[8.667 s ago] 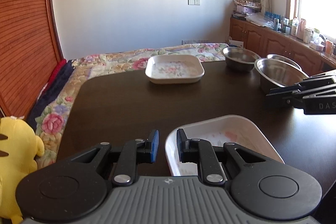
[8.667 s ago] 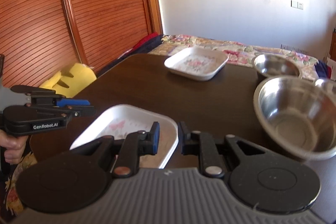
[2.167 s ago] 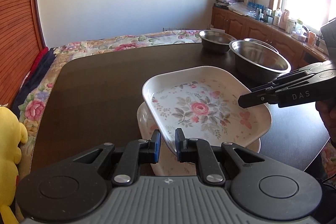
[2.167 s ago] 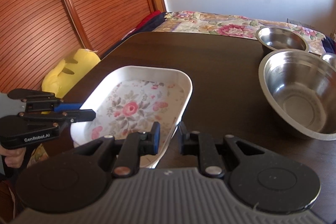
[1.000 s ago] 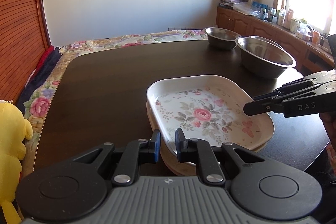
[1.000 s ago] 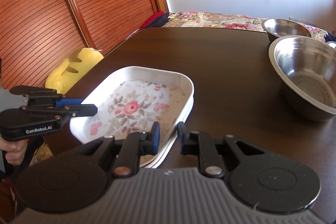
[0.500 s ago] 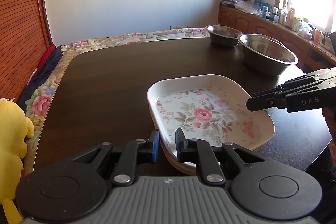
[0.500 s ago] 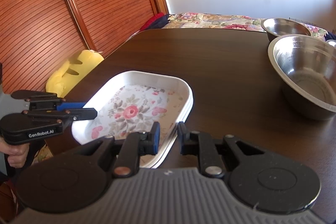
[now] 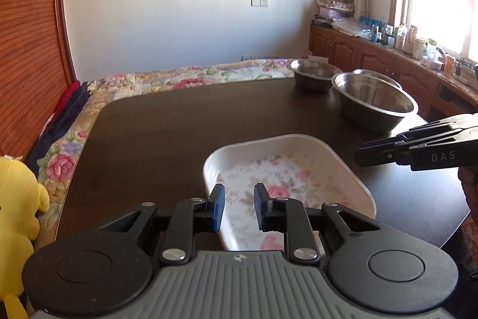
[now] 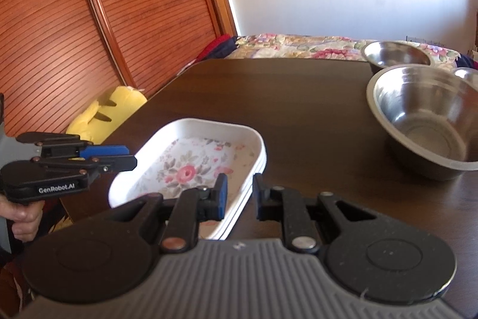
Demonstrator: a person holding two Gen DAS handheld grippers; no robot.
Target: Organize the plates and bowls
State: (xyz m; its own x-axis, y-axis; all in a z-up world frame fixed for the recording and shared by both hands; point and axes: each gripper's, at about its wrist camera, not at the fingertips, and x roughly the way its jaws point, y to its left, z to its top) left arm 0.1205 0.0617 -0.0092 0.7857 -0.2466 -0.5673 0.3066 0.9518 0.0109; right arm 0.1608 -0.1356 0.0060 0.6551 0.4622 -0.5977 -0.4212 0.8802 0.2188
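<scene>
The left gripper [image 9: 238, 207] has just been opening; its jaws now stand slightly apart with nothing pinched, the near rim of the stacked floral plates [image 9: 286, 178] lying below the gap rather than pressed by the pads. The right gripper [image 10: 240, 195] shows a small gap too, its fingers straddling the stack's right rim [image 10: 257, 160] without visibly clamping it; it holds nothing. The plates sit at the table's [image 9: 179, 127] near edge, at 6 o'clock in the left wrist view. A large steel bowl [image 9: 373, 103] lies at 2 o'clock, a smaller bowl [image 9: 313, 73] behind it at 1 o'clock, well apart from the plates. Bare tabletop stretches toward 11 and 12 o'clock.
</scene>
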